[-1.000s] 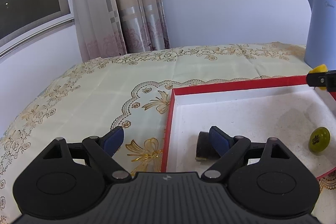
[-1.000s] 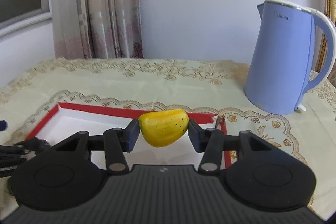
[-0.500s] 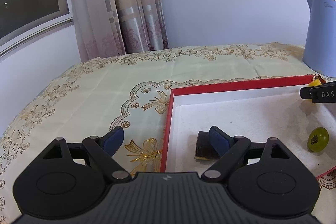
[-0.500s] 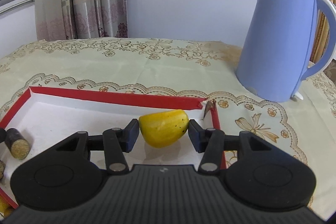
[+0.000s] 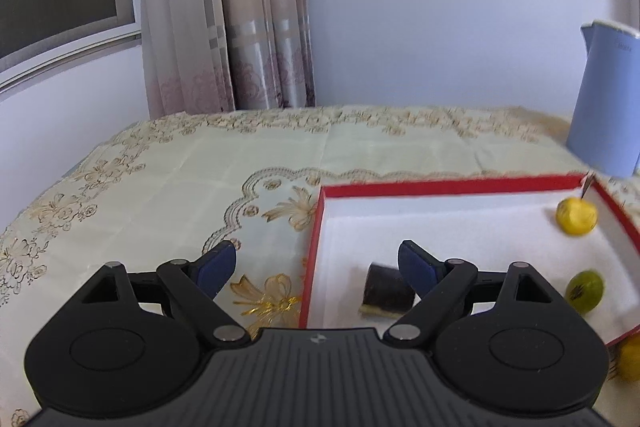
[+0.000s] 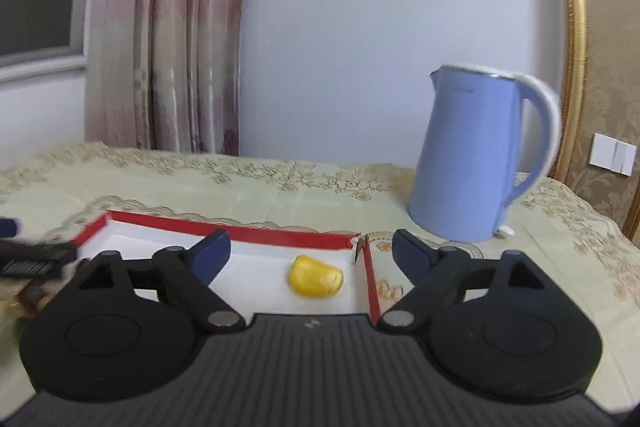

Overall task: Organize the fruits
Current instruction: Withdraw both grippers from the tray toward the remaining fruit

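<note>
A red-rimmed white tray (image 5: pixel 452 185) (image 6: pixel 224 227) lies on the tablecloth. A yellow fruit (image 6: pixel 316 275) (image 5: pixel 576 216) lies in its far right corner. A green fruit (image 5: pixel 584 291) and a dark brown piece (image 5: pixel 386 291) also lie in the tray. My right gripper (image 6: pixel 310 253) is open and empty, raised just behind the yellow fruit. My left gripper (image 5: pixel 316 265) is open and empty, straddling the tray's left rim, its right finger next to the dark piece. Another yellow fruit (image 5: pixel 630 359) lies outside the tray's near right edge.
A light blue kettle (image 6: pixel 476 155) (image 5: pixel 608 99) stands on the table behind the tray's right corner. Curtains and a window are at the back left. A gold-framed object (image 6: pixel 576 39) stands at the right.
My right gripper opened and let go of the yellow fruit, which now lies in the tray's corner, and the gripper pulled back and up. The left gripper shifted slightly.
</note>
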